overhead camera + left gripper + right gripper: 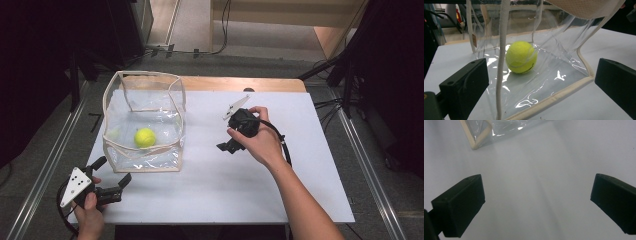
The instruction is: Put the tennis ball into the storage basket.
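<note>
At the front left corner of the white tabletop (210,195), the left gripper (114,171) is held in the person's left hand (90,212), its 2 black jaws spread wide and empty, aimed toward the clear bag (145,120) just beyond them. In the left gripper view the jaws frame the bag's near beige-trimmed edge without touching it. The bag, a see-through plastic box shape with cream fabric edging, stands open-topped on the left half of the tabletop, reaching toward the back left corner. A yellow-green tennis ball (145,137) rests inside on the bag's floor, near its front wall. Right of the bag, near the middle of the tabletop, the right hand (262,142) holds the right gripper (226,148) pointing down and leftward above the bare surface; the right gripper view shows its 2 jaws spread apart with nothing between them, and a corner of the bag at the upper left.
</note>
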`<state>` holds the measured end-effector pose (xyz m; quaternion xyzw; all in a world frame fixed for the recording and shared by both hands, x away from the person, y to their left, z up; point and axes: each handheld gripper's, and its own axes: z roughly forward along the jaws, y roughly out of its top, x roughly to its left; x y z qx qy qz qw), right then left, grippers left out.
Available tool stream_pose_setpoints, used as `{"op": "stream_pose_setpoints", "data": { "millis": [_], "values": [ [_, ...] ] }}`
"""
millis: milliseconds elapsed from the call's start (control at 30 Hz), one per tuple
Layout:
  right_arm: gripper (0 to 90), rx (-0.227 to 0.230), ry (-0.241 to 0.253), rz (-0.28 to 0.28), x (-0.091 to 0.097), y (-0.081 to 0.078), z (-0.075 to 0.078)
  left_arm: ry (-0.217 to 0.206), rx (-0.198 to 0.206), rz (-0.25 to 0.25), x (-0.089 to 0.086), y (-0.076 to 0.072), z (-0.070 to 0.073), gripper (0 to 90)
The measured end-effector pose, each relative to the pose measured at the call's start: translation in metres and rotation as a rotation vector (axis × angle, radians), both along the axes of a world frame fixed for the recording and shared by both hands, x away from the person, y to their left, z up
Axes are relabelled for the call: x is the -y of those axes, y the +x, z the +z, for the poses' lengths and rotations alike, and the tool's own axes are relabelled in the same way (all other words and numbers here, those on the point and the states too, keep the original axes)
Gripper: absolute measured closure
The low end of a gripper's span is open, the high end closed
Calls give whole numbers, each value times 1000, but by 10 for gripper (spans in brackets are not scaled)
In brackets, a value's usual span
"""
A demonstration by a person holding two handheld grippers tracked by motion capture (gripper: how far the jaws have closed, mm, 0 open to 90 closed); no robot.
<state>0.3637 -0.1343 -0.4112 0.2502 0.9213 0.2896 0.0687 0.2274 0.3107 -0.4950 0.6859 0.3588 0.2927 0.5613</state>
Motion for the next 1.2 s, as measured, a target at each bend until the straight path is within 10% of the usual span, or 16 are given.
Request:
{"op": "stream_pose_setpoints", "data": {
  "millis": [1200],
  "values": [
    [0, 7, 83, -77, 45, -25, -40, 10, 1, 2, 1, 0, 0, 0]
  ]
}}
